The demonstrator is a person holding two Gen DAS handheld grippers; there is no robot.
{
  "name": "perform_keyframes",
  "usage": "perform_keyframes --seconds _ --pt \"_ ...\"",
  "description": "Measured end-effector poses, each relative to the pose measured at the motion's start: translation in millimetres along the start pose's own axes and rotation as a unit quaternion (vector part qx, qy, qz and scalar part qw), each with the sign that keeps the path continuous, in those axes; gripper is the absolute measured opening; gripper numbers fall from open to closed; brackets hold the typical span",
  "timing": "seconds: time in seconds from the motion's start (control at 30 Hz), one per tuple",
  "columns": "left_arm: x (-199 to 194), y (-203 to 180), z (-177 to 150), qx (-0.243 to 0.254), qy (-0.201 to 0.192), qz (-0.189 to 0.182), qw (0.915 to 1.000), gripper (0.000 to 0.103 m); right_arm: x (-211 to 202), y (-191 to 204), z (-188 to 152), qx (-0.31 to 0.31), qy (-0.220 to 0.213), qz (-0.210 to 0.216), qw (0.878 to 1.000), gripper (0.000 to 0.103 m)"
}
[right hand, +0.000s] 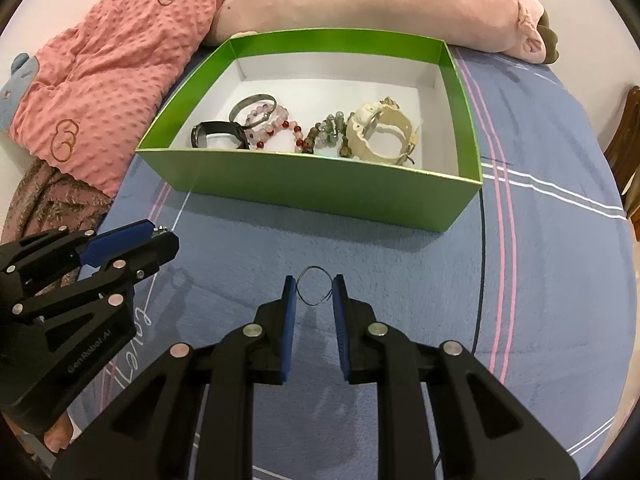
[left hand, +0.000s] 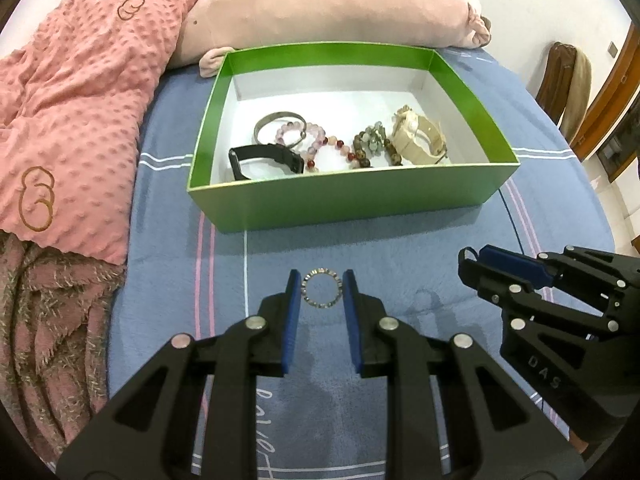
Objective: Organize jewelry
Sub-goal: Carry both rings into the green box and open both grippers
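Note:
A green box (left hand: 344, 196) (right hand: 320, 188) stands on the blue blanket and holds several pieces: a black watch (left hand: 264, 160), a silver bangle (left hand: 276, 120), bead bracelets (left hand: 332, 148) and a cream watch (left hand: 420, 140). My left gripper (left hand: 322, 289) is shut on a small sparkly ring bracelet (left hand: 308, 280), its pads touching both sides; it also shows in the right wrist view (right hand: 160, 236). My right gripper (right hand: 314, 290) is shut on a thin wire hoop (right hand: 316, 269); it shows at the right in the left wrist view (left hand: 476, 260).
A pink dotted blanket (left hand: 80, 100) and a fuzzy brown throw (left hand: 52, 320) lie to the left. A long pink pillow (left hand: 328, 4) lies behind the box. A wooden chair (left hand: 560, 76) stands at the far right beyond the bed edge.

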State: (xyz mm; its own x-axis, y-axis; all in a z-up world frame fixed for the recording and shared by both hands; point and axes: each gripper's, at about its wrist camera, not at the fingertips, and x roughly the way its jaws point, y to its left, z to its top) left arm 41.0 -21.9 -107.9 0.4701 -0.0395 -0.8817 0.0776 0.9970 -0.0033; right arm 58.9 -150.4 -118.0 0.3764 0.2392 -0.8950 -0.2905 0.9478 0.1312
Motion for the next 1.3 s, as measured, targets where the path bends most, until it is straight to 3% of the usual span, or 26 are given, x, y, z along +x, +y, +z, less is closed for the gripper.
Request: perform_keyframes --seconds 0.37,0.9,1.1,1.3 --pt "-14 5 14 -0.008 -0.018 0.007 0.9998 0.021 -18 0 13 -0.006 -0.024 0.001 1.000 0.018" --pt "-38 6 72 -0.003 -0.069 0.016 0.9975 0.021 -59 -5 79 -0.015 -0.100 0.003 0.995 0.018" --pt "-32 10 96 -0.004 -0.076 0.022 0.9969 0.021 -54 -7 99 -0.014 -0.106 0.003 0.994 0.018" --pt "1 16 116 -0.010 -0.063 0.018 0.9978 0.021 -22 -21 125 0.007 -0.089 0.005 0.996 0.018"
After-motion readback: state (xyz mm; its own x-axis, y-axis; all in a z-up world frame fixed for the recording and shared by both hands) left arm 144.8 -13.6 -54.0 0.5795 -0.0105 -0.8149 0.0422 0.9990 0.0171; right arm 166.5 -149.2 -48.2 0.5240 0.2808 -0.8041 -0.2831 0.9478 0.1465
